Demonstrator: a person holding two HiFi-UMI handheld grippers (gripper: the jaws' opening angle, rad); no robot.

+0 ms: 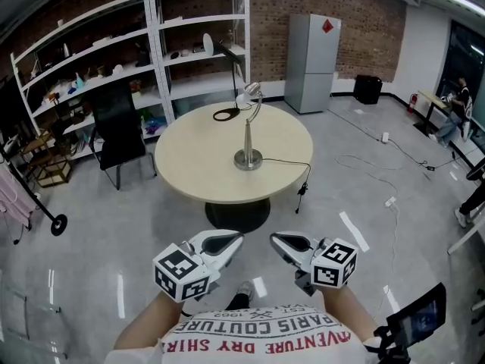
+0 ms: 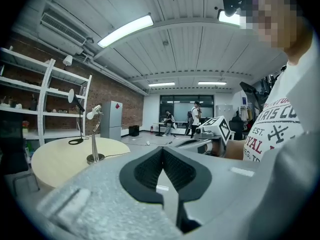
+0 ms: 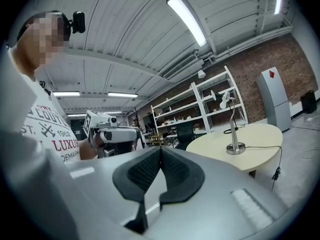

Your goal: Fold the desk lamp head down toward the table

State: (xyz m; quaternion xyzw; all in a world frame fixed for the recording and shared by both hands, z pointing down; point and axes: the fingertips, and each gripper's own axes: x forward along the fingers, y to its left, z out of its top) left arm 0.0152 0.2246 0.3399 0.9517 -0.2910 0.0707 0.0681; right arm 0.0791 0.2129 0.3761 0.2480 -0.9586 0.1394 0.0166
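Two hand-held grippers hovered close to the person's chest, side by side and well short of the table. The left gripper [image 1: 231,241] had its black-padded jaws pressed together with nothing between them, and its own view showed the pads [image 2: 150,171] meeting along a thin seam. The right gripper [image 1: 282,242] was the same, jaws closed flat on each other and empty, the ribbed pads [image 3: 175,173] touching at the tip. Each gripper's tip pointed inward toward the other, with a small gap of floor between them.

Farther off stood the round beige wooden table [image 1: 197,158] on a dark pedestal. The silver desk lamp with a round metal base and white head [image 1: 248,131] stood near the table's middle, its stem upright and its head raised at the top, leaning toward the far left. A thin black cord [image 1: 288,161] ran from the base to the right and dropped over the table's edge. Just beyond the lamp, a thin black loop [image 1: 226,114] lay on the tabletop.

Behind the table on the left were a black office chair [image 1: 117,131] and white metal shelving [image 1: 189,44]; a tall grey refrigerator [image 1: 312,63] stood against the brick wall at the far right.
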